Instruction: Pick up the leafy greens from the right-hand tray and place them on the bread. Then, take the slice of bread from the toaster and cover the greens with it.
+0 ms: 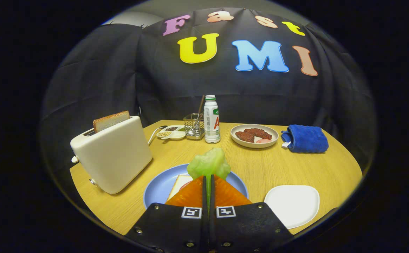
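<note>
The gripper [208,181] has its two fingers pressed together on the leafy greens [208,164], which stick up and forward from between the tips. It hangs over the blue plate [157,189], the landmark for everything else here. On that plate, just left of the fingers and partly hidden by them, lies a pale slice of bread [179,183], with a hint of something pink beside it that is too covered to name.

The step in hand looks like the first one: the greens are lifted and carried, not yet laid down. The white tray [292,203] to the right of the plate sits bare. The next move seems to call for lowering the greens onto the bread slice and parting the fingers so the leaf settles flat instead of sliding off toward the plate's rim. After that, the toaster [113,158], left of the plate, holds the second slice [111,120], standing up out of its slot, browned on its top edge.

The greens are a pale, glossy green clump, crinkled and lumpy, holding their shape stiffly.

Beyond the plate stand a bottle [211,119], a wire holder [194,126] and a small dish of meat [254,135], with a blue cloth [305,138] to its right.
</note>
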`<action>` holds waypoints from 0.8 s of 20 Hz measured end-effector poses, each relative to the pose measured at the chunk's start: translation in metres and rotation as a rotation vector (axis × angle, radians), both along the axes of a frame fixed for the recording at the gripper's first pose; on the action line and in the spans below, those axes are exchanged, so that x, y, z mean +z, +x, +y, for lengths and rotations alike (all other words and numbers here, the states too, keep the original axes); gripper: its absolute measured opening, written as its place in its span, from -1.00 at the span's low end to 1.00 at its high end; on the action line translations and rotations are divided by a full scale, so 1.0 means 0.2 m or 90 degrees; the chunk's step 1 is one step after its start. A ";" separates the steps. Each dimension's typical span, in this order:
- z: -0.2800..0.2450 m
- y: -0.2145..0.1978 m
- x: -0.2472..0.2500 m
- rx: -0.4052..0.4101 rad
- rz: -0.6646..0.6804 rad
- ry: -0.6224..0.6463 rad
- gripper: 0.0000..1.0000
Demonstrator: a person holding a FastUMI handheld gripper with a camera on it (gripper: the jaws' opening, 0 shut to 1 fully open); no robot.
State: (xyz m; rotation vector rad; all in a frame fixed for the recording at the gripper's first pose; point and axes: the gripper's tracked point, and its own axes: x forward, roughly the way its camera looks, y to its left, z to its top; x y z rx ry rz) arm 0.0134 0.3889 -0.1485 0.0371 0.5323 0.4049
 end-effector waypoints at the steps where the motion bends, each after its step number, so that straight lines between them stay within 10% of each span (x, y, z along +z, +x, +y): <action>1: 0.03 -0.01 0.00 -0.003 0.000 0.004 -0.98; 12: 0.17 -0.01 -0.06 -0.067 0.034 0.028 -0.96; 16: 0.14 -0.03 -0.09 -0.082 0.057 0.008 -0.55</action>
